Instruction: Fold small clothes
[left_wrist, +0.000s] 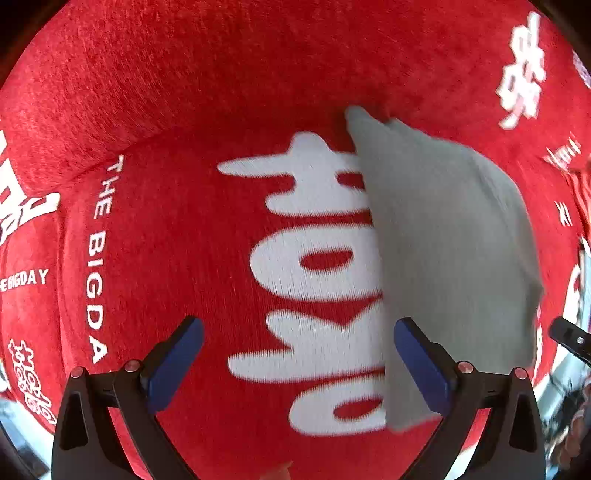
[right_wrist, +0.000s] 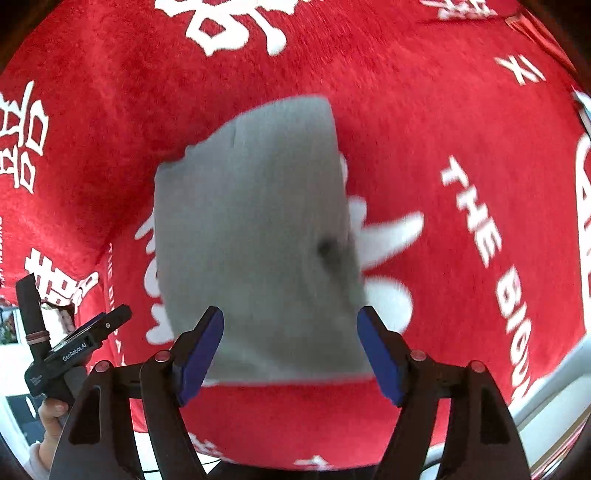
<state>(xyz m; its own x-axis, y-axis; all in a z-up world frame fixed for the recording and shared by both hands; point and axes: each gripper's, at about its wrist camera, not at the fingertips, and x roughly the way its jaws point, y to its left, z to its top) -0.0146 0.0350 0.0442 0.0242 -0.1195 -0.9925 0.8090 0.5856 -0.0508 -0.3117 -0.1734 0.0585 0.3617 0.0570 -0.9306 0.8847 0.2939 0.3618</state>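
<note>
A small grey garment lies folded flat on a red plush cloth printed with white characters. In the right wrist view the grey garment fills the middle and has a dark spot near its right edge. My left gripper is open and empty, with the garment's left edge by its right finger. My right gripper is open and empty, just in front of the garment's near edge. The left gripper also shows at the lower left of the right wrist view.
The red cloth covers a cushioned seat with a raised back behind it. Its front edge drops off to a pale floor at the lower left and a pale frame at the lower right.
</note>
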